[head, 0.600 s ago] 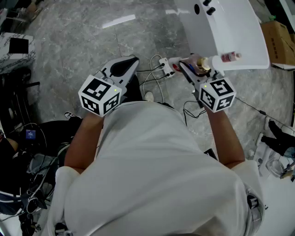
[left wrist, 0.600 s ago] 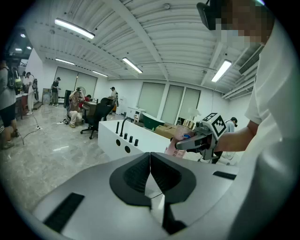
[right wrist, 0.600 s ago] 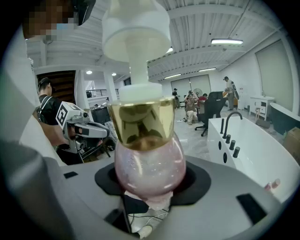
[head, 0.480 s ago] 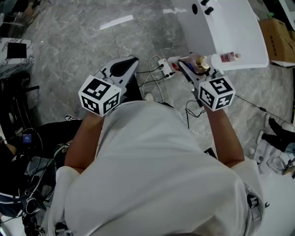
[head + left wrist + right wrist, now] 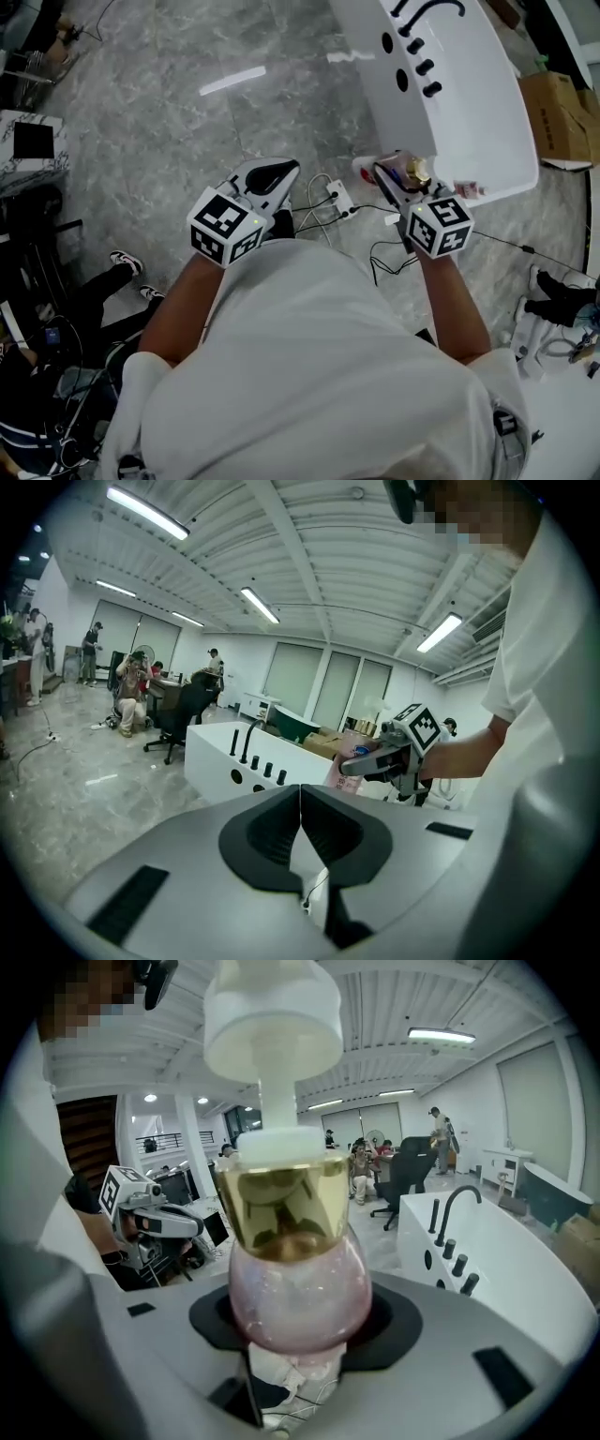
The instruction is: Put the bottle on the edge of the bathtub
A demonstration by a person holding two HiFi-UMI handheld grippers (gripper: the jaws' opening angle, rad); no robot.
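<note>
Far left on the grey marbled floor (image 5: 169, 84), a seated person's legs and sneakers (image 5: 123, 259) reach in near the left edge of the head view. The left gripper (image 5: 279, 170) is held out over the bare floor, well apart from the bathtub; in the left gripper view (image 5: 300, 810) its two dark jaws are pressed together along one seam, with nothing between them. Just to its right a white power strip (image 5: 336, 199) lies on the floor with thin cables (image 5: 389, 251) looping around it. Next comes the right gripper (image 5: 397, 176), its jaws standing wide and clamped on the rounded pink body of the bottle (image 5: 413, 172). In the right gripper view (image 5: 298, 1327) the bottle (image 5: 286, 1213) fills the gap, with a gold collar above the pink body and a white pump head on top. The bottle is at the near left corner of the white bathtub (image 5: 473, 112), its upper end over the rim there; whether it touches the rim cannot be told. A black faucet (image 5: 427, 9) and a row of black knobs (image 5: 416, 58) stand along the tub's left edge, toward the far end. Past the tub's right edge a cardboard box (image 5: 553, 117) sits on the floor
</note>
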